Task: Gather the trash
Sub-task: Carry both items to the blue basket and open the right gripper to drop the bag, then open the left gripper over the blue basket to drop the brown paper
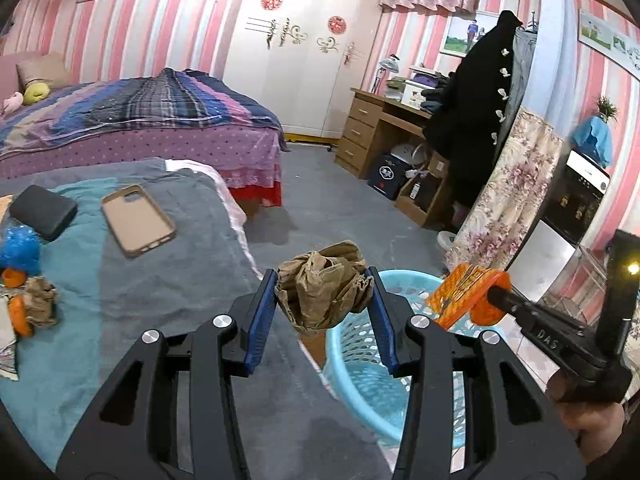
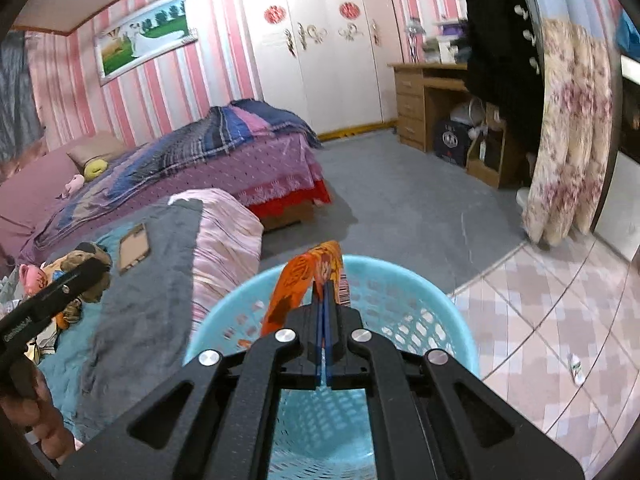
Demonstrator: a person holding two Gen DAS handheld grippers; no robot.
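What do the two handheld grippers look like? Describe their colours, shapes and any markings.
Both the left gripper and the right gripper have matte black linkage arms with triangular cut-outs and round silver pivot bolts. Their fingers carry flat, ribbed blue pads. White lettering, too small to read fully, marks each body. No cables or sleeves show.

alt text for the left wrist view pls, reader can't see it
The left gripper clamps a crumpled brown paper wad beside a light blue perforated basket. At right, the right gripper pinches an orange wrapper above the basket's rim. Behind left, a phone case lies on a grey-teal blanket.
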